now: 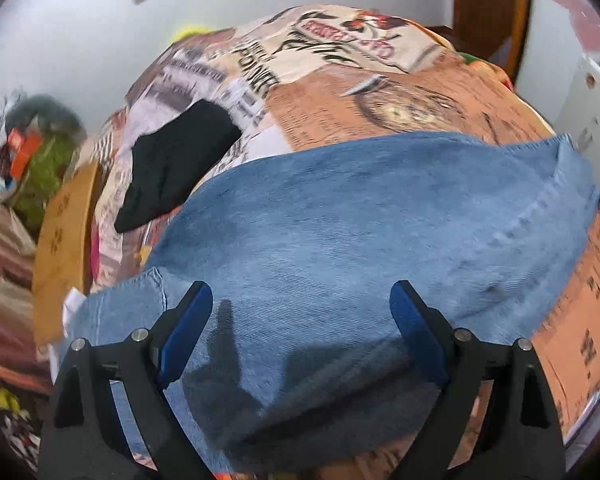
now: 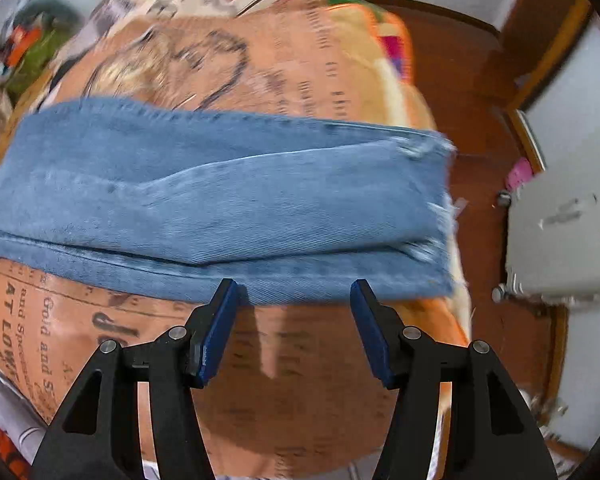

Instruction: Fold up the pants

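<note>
1. Bedroom scene: a bed with a newspaper-print bedspread [image 2: 292,380] in orange and cream, white walls, wooden floor off the right edge. A black garment [image 1: 176,164] lies folded on the far left part of the bed, well apart from the action.
2. The blue jeans [image 1: 360,248] lie flat across the bedspread, long axis running left-right across both views, legs stacked on each other. The frayed hems [image 2: 440,200] sit at the right end, near the bed's edge.
3. The left gripper [image 1: 302,334] hangs over the denim with its jaws spread wide and nothing between them; the cloth lies below it and runs off to its right.
4. The right gripper [image 2: 294,320] sits at about half spread, also empty, fingertips just at the near long edge of the jeans, close to the hem end.
5. My guess: the next fold brings the hem end over toward the other end, so the right hand is the nearer one to grab it. Both views are blurry, so take exact contact with a pinch of salt.
</note>
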The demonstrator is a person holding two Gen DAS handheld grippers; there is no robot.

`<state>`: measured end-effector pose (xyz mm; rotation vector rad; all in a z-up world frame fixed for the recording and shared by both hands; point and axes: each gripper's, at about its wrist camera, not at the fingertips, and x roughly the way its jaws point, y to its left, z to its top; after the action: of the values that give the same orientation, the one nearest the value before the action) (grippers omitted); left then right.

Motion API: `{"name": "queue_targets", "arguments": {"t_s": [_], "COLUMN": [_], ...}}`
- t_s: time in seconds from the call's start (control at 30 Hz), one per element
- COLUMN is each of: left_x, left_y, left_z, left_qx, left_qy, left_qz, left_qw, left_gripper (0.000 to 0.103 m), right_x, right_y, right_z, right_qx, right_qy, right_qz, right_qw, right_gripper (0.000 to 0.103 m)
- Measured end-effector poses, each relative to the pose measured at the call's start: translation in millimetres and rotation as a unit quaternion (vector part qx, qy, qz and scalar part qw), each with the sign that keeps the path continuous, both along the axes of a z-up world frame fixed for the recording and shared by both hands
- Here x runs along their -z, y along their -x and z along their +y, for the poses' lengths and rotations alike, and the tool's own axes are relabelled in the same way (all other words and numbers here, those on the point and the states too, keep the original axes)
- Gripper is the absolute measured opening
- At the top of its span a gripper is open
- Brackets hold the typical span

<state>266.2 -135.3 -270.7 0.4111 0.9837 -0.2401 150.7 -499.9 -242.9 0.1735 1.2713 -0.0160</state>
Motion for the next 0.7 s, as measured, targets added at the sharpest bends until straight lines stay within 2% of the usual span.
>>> {"name": "queue_targets", "arguments": {"t_s": [0.1, 0.17, 0.23, 0.37, 0.47, 0.6, 0.67, 0.7], "left_x": [-2, -3, -6, -11, -9, 2, 10, 17], "left_y": [2, -5, -16, -46, -61, -70, -71, -71], "left_z": [-12, -13, -12, -8, -11, -16, -19, -21], "left_qx": [0.010, 0.004, -0.006, -0.040, -0.053, -0.053, -0.052, -0.052], "left_qy": [-0.039, -0.038, -0.016, 0.039, 0.059, 0.065, 0.060, 0.056], "left_qz": [-0.020, -0.014, 0.003, 0.043, 0.060, 0.082, 0.092, 0.100], "left_qw": [0.9990, 0.9992, 0.9998, 0.9975, 0.9951, 0.9930, 0.9926, 0.9921], "left_gripper": [0.089, 0.089, 0.089, 0.089, 0.089, 0.089, 0.089, 0.089], "right_x": [-6, -8, -8, 6, 16, 36, 47, 51], "right_y": [1, -4, -16, -48, -62, -86, -91, -92], "right_z": [-35, -48, -57, -64, -64, -63, -59, -58], "right_qx": [0.081, 0.122, 0.146, 0.155, 0.153, 0.135, 0.126, 0.121], "right_qy": [-0.039, -0.054, -0.069, -0.082, -0.089, -0.090, -0.088, -0.084], "right_qz": [-0.034, -0.050, -0.063, -0.059, -0.052, -0.029, -0.013, -0.009], "right_qw": [0.995, 0.990, 0.985, 0.983, 0.983, 0.986, 0.988, 0.989], "right_gripper": [0.054, 0.054, 0.054, 0.054, 0.054, 0.054, 0.047, 0.035]}}
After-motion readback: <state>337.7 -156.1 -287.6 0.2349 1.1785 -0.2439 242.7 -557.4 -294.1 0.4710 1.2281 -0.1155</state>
